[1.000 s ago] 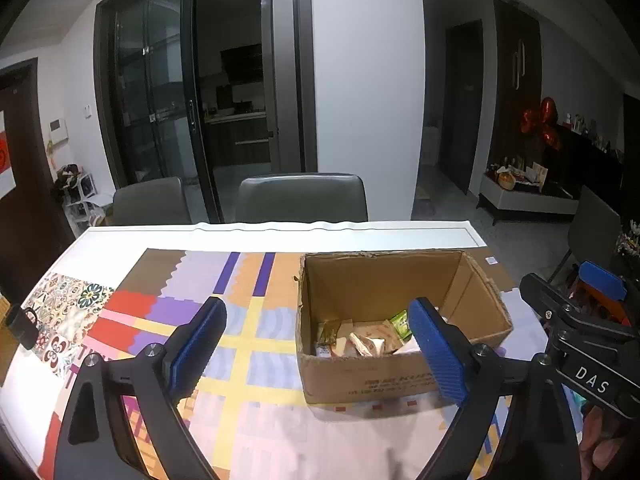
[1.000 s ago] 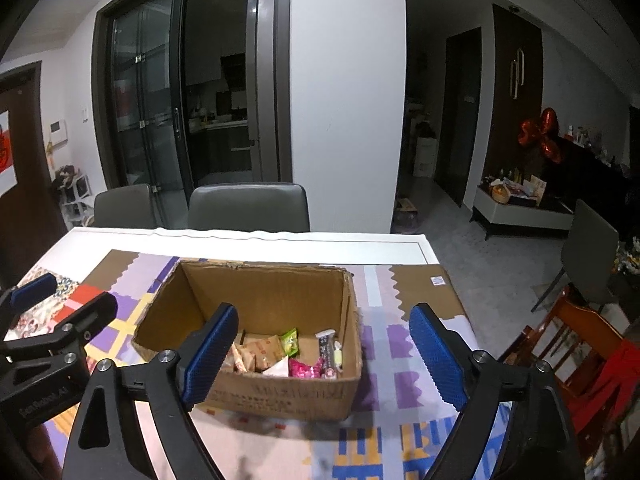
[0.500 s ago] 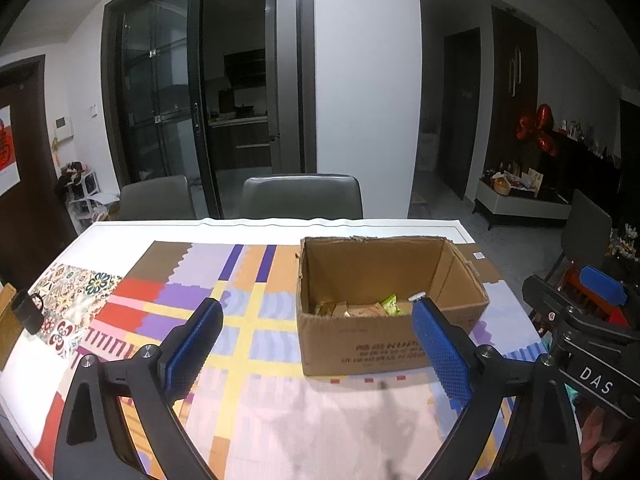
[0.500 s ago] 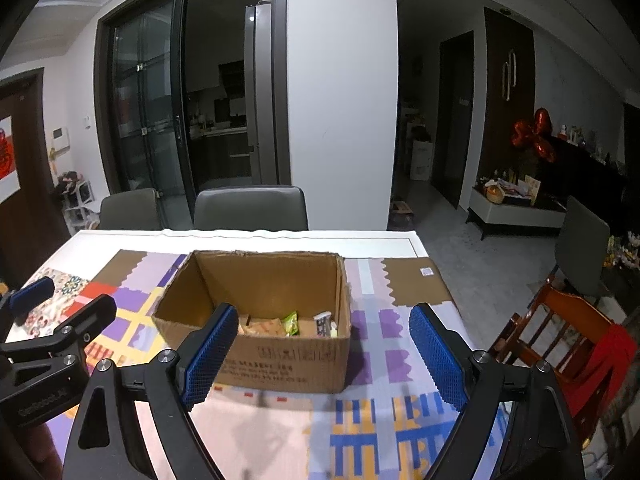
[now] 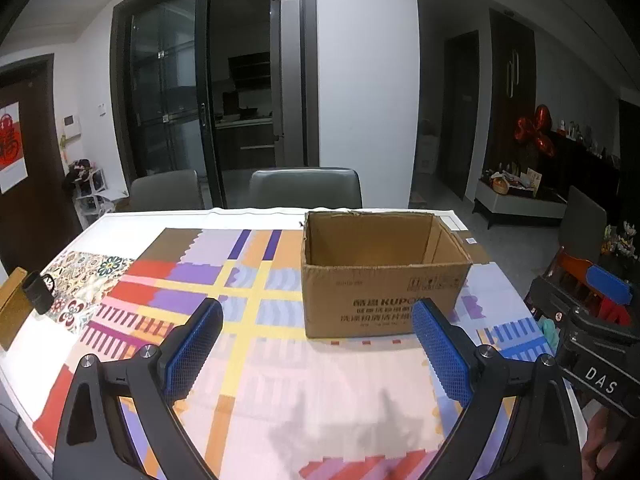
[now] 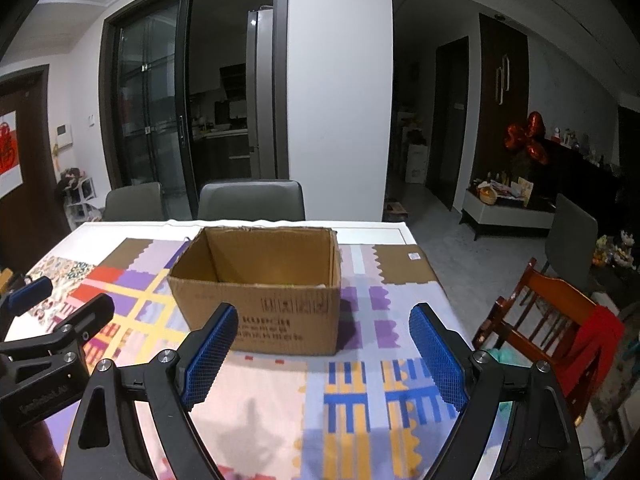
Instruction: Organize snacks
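i hold both claws, left gripper [image 5: 316, 344] and right gripper [image 6: 322, 354], released and empty, just before the cardboard box [image 5: 384, 276]

box [image 5: 384, 300]: plain brown cardboard, dark print
tablecloth [image 5: 248, 360]: pink, purple, yellow, orange blocks and stripes
gripper pads [image 6: 210, 356]: blue mesh
chairs [image 6: 251, 200]: grey

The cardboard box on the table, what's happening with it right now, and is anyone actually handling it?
Nobody is handling it. A person holds a hand-held gripper in each hand, and both the left hand-held gripper and the right hand-held gripper are open and empty, short of the cardboard box. The box sits upright, top open, on the patterned tablecloth. From these low angles its contents are hidden behind the near wall.
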Available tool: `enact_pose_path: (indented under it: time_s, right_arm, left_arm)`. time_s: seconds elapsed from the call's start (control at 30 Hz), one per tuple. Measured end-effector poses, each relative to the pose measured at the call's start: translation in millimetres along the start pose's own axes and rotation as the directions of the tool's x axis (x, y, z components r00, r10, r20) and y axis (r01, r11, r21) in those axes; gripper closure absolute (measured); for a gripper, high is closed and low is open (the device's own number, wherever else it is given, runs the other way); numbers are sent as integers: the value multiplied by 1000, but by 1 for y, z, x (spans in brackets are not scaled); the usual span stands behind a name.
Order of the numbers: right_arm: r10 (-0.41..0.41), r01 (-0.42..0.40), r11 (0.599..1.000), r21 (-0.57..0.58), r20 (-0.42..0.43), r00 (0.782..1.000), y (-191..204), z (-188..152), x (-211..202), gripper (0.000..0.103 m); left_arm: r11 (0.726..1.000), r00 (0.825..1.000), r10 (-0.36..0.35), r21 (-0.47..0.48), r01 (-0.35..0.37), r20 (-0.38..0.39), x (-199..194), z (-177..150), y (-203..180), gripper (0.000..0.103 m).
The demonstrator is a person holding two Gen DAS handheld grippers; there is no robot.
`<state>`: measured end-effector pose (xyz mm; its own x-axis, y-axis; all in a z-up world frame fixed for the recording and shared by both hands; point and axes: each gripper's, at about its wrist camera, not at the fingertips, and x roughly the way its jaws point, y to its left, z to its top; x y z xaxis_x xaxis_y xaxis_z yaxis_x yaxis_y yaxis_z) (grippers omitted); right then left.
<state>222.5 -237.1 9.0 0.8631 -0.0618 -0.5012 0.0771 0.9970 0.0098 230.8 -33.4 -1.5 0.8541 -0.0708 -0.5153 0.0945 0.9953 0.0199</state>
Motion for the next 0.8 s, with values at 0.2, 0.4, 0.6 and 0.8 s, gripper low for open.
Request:
enact_pose_path:
  time_s: [0.2,0.4,0.6,0.8]
  right_arm:
    - [0,0,1000,-4,6,1000,-1,-19,-20,15]
    - [5,-5,1000,10,17,1000,-7,-40,-43,15]
    - [5,-5,1000,21,13,1000,-9,-56,-65,15]
    - [-4,4,1000,16,3,1000,-9,-76,-87,15]
  left_arm:
    - [1000,1000,7,-4,-7,17,-24,-17,1,6]
    - [1000,1000,4,-1,-4,19,-48,-35,0,6]
    - [1000,1000,4,8,-4,23,-72,-53,1,6]
    - [1000,1000,10,-10,-10,24,-91,-72,4,4]
